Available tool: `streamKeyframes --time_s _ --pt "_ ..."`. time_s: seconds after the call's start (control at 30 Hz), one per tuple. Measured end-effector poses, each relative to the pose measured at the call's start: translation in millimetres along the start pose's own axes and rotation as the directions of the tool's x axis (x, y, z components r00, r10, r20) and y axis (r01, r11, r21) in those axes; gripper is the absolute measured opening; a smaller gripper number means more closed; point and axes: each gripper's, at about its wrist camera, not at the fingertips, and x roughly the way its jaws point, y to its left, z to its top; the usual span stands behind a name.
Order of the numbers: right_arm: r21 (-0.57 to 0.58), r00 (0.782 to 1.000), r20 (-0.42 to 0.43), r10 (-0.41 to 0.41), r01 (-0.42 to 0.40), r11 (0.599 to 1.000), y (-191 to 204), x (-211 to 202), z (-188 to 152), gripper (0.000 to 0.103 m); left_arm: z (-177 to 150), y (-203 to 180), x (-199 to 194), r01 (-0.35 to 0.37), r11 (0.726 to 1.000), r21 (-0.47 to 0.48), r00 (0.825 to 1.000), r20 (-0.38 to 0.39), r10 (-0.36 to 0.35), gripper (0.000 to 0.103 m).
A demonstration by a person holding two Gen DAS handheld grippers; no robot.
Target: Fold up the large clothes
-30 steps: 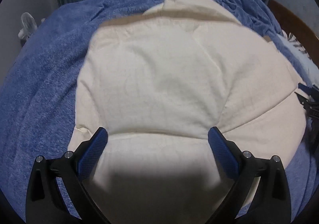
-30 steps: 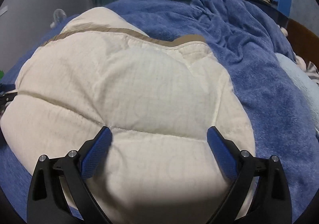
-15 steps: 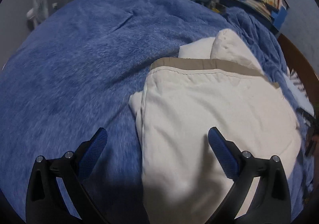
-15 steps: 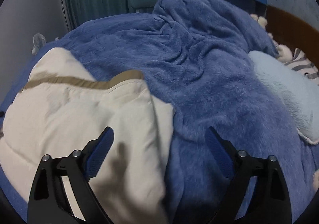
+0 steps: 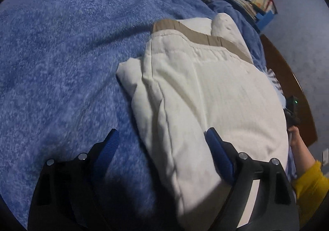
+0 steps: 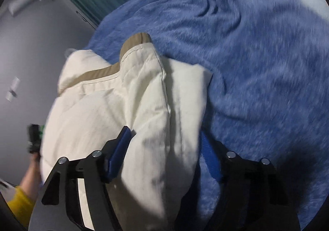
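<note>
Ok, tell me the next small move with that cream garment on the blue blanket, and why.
Probably finish closing both grippers on the folded cream garment. The left gripper and the right gripper each straddle a side edge of it, and their jaws are closing with cloth between the fingers. A firm pinch on both sides would let it be lifted off the blue blanket for the next fold.

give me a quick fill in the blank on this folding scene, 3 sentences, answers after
1. The cream padded garment lies on a fuzzy blanket coloured ____.
2. The band along the garment's far edge is coloured ____.
3. The sleeve on the person's arm at the right edge of the left wrist view is coloured ____.

Missing words: blue; tan; yellow
</note>
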Motion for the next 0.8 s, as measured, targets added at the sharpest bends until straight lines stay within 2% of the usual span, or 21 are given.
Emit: streamKeyframes --time_s 0.07,0.2,0.3,0.37,0.4,0.43,0.5,0.57,0.67,0.8 --pt "0.030 0.999 -0.012 0.038 -0.038 0.999 -4 7 4 0.063 3 3 3 0.006 1.000 -0.005 1.000 -0.001 -0.006 0.080" --pt "0.078 0.998 -0.003 0.060 -0.060 0.995 -6 29 21 0.063 22 3 22 -0.012 1.000 -0.024 0.999 0.035 0.013 0.079" --pt "0.092 0.999 0.013 0.029 -0.030 0.995 -1 43 29 0.054 37 0 42 -0.071 0.995 -0.065 0.995 0.063 0.075 0.079" --pt "0.063 0.999 0.023 0.024 -0.025 0.998 5 40 30 0.031 43 -12 43 -0.117 0.993 -0.025 0.989 0.089 0.119 0.058" --pt "0.021 0.999 0.042 0.012 -0.013 1.000 14 33 29 0.026 44 -18 39 -0.132 0.991 -0.001 0.985 0.108 0.132 0.034" --pt "-0.015 0.998 0.061 -0.003 0.004 1.000 21 26 28 0.018 43 -29 33 -0.152 0.988 0.033 0.981 0.129 0.147 0.020" --pt "-0.099 0.991 0.125 -0.049 0.061 0.993 43 5 22 0.013 39 -50 19 -0.214 0.971 0.103 0.967 0.164 0.195 0.013" --pt "-0.156 0.980 0.187 -0.062 0.092 0.983 63 -16 14 0.011 32 -67 3 -0.242 0.961 0.135 0.958 0.189 0.215 0.010" --pt "-0.193 0.962 0.269 -0.048 0.102 0.976 95 -55 -1 0.010 20 -89 -27 -0.239 0.957 0.163 0.954 0.221 0.201 0.008" --pt "-0.220 0.942 0.336 0.012 0.065 0.973 123 -112 -27 0.010 -7 -113 -76 -0.197 0.961 0.194 0.950 0.282 0.138 0.006"
